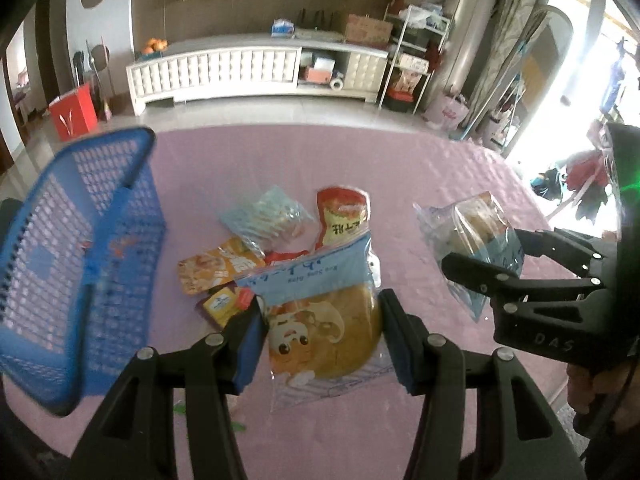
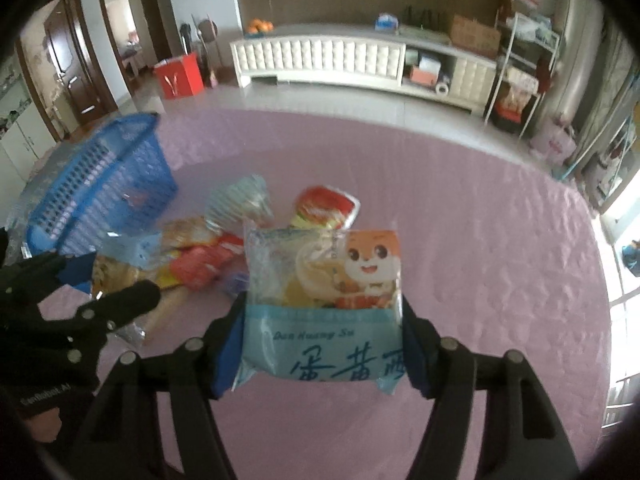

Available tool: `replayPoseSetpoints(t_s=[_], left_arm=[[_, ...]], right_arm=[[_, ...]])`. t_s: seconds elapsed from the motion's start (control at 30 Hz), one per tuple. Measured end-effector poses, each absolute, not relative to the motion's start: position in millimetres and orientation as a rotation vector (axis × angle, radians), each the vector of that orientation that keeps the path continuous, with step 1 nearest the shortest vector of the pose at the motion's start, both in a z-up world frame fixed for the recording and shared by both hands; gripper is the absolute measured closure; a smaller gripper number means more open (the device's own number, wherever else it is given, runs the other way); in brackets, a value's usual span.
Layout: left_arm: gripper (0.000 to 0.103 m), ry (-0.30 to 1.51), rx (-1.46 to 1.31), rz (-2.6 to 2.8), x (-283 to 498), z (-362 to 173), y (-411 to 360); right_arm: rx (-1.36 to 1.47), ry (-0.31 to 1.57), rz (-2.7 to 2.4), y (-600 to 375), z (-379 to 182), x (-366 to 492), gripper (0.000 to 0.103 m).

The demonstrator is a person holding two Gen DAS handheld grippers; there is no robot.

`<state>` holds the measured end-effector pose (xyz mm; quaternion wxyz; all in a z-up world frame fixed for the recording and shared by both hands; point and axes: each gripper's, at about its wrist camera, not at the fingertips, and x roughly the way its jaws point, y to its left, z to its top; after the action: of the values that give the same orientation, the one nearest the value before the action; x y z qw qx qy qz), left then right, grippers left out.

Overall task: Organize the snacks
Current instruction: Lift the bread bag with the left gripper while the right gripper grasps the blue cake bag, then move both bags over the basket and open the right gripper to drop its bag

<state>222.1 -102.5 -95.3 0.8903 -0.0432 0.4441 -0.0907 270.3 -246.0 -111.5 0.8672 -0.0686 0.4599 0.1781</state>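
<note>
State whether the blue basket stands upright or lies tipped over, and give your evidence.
Tipped. The blue basket lies on its side on the pink tablecloth; its open mouth faces sideways and no snack shows through its mesh.
</note>
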Motion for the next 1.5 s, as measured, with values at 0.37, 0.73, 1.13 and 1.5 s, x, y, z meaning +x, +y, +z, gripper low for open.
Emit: replayPoseSetpoints(t_s=[0.37, 0.73, 1.13, 1.5], left_arm=[[0.051, 0.812, -0.114, -0.139, 172, -38, -59], [0.051, 0.774, -0.137, -0.05, 145, -18, 21], [0.051, 0.767, -0.168, 0.06, 130, -20, 112], [0.051, 0.777, -0.201, 0.096, 130, -25, 166]], right_arm=[[-0.133, 0.855, 0.44, -201, -51, 218, 0.032], [-0.135, 0.853, 0.517, -125, -46, 213, 0.032], [-0.194, 0.845, 0.636, -33, -44, 215, 0.032], [-0.286, 0.874, 0.688, 15, -61, 218, 0.032]])
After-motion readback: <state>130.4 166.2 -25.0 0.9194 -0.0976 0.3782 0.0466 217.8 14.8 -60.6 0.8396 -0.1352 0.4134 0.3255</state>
